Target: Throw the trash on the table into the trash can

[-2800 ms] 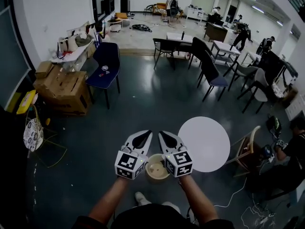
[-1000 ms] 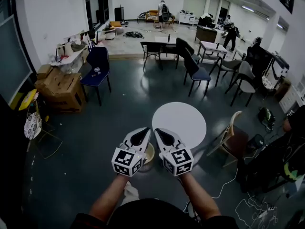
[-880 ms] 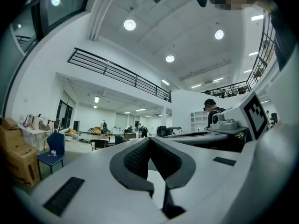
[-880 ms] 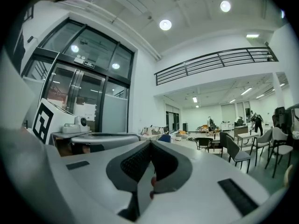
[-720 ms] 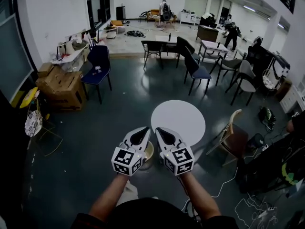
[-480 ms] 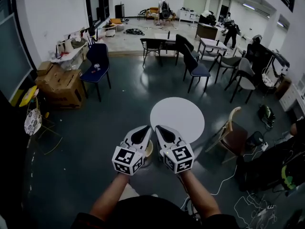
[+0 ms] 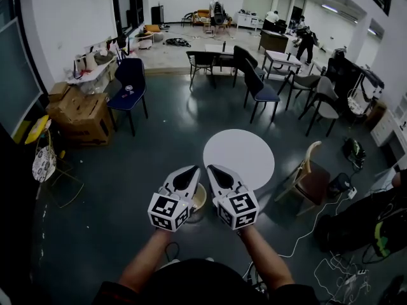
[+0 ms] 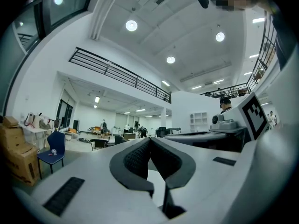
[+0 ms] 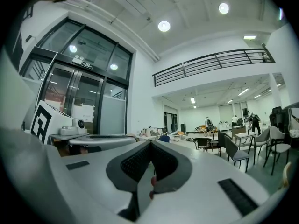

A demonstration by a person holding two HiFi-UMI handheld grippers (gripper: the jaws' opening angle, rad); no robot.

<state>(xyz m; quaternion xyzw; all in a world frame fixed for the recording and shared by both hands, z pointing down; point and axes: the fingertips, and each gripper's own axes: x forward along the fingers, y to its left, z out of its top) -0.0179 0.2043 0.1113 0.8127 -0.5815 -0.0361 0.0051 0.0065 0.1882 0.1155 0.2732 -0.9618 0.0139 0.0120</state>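
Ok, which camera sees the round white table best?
The head view: it looks down onto the round white table, showing nearly all its top. Both gripper views look level across the room; I can't make the table out in either.

White-shelled left gripper (image 7: 193, 169) and right gripper (image 7: 212, 169), black ribbed pads (image 8: 138, 160), 2 black-and-white marker cubes (image 7: 166, 211), dark top (image 7: 191, 284)

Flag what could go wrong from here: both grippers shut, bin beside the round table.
1. Left gripper and right gripper are shut on nothing, and the round white table looks bare: any trash left may be too small to see.
2. Both grippers cover much of the trash can in the head view, so a drop could be misjudged.
3. A white cable trails over the floor near the person: trip risk.
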